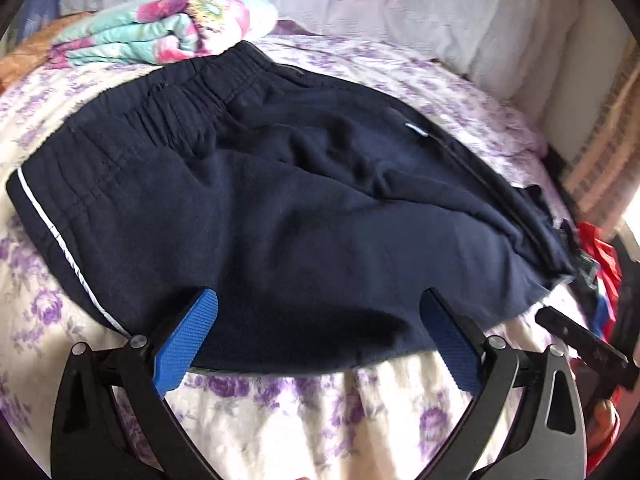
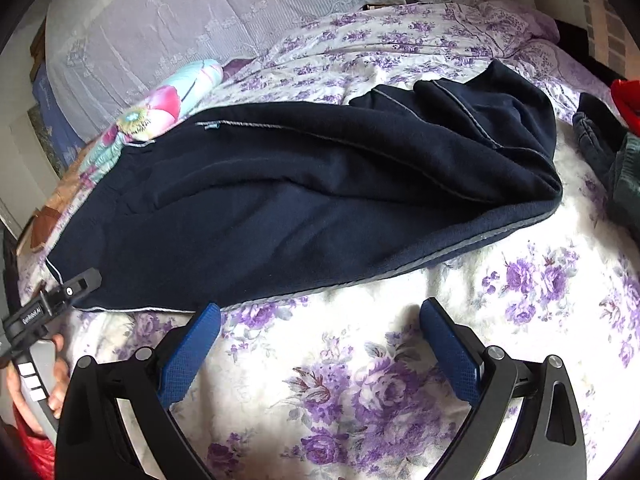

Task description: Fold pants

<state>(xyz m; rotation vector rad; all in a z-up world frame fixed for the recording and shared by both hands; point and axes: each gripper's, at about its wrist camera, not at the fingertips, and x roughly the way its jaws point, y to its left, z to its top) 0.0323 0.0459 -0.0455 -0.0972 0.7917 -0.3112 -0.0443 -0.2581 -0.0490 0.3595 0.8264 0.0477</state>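
Dark navy pants [image 1: 304, 208] lie flat on a bed, with the elastic waistband [image 1: 172, 112] at the far left and a white stripe down the side. My left gripper [image 1: 319, 294] is open, its blue pads [image 1: 192, 340] hovering over the near edge of the pants with nothing pinched. In the right wrist view the pants [image 2: 280, 208] stretch across the bed, with the leg end [image 2: 500, 120] bunched and folded over at the right. My right gripper [image 2: 320, 306] is open above bare sheet, just in front of the pants' near hem. A hand holds the left gripper [image 2: 56, 300] at the pants' left corner.
The bed has a white sheet with purple flowers [image 2: 400, 380]. A folded floral blanket [image 1: 160, 36] lies by the waistband. Lace-covered pillows [image 2: 200, 20] line the far side. Other dark and red clothes [image 2: 600, 140] are heaped at the right edge of the bed.
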